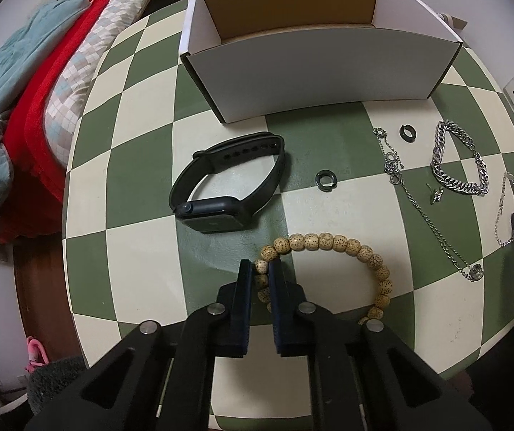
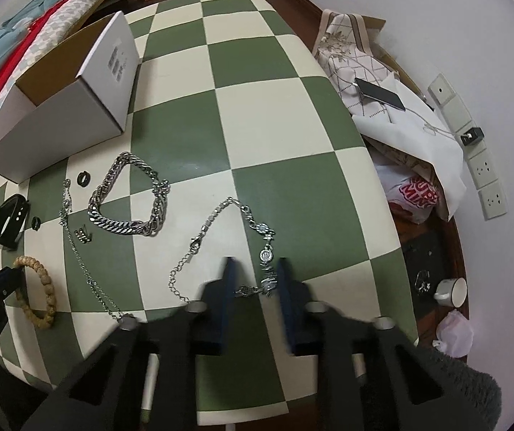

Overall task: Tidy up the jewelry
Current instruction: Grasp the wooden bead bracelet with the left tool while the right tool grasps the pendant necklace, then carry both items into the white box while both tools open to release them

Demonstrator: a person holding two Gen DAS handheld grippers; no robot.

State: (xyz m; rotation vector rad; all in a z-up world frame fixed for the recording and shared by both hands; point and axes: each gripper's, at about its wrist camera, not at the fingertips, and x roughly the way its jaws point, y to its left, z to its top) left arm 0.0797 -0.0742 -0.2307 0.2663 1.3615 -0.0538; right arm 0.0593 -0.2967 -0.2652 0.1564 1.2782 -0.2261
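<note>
The white box (image 1: 321, 72) at the frame's top is sitting empty, all jewelry on the worktop (image 1: 142, 165). The left gripper (image 1: 260, 269) is pinching the bead bracelet (image 1: 332, 242) low centre; the right gripper (image 2: 255, 269), fingers spread, is straddling the charm chain (image 2: 221, 212).

Checkered table (image 1: 142, 165) — white box (image 1: 321, 72), watch (image 1: 221, 194), beaded bracelet (image 1: 346, 244), chains (image 1: 461, 165)

bedding (image 1: 23, 115), phone (image 2: 381, 94), mug (image 2: 452, 291), wall sockets (image 2: 486, 176)
</note>
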